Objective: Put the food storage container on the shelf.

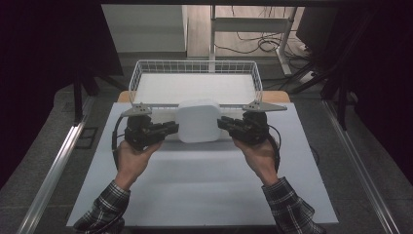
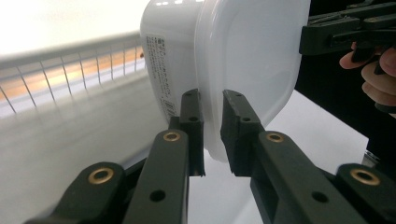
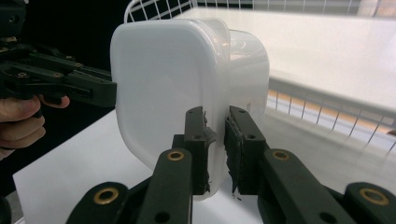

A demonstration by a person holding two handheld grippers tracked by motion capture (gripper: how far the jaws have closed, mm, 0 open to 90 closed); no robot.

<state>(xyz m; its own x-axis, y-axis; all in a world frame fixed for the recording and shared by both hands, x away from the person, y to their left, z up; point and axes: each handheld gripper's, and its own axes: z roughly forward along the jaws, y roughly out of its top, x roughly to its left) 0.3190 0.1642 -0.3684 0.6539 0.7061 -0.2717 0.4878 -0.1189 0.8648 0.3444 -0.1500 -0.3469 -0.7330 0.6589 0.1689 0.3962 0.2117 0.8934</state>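
Observation:
A white plastic container with a lid (image 1: 197, 121) hangs above the white table, held between both grippers just in front of the wire basket. My left gripper (image 1: 171, 128) is shut on its left rim, and in the left gripper view the jaws pinch the lid edge of the container (image 2: 243, 60), with the left gripper (image 2: 212, 133) closed on it. My right gripper (image 1: 225, 123) is shut on the right rim. In the right gripper view the container (image 3: 173, 79) stands on edge with the right gripper (image 3: 215, 144) clamped on its lid edge.
A white wire basket (image 1: 195, 68) with a white liner stands at the back of the white table board (image 1: 204, 190). Metal rails run along both sides of the table. Desk legs and cables lie on the floor beyond.

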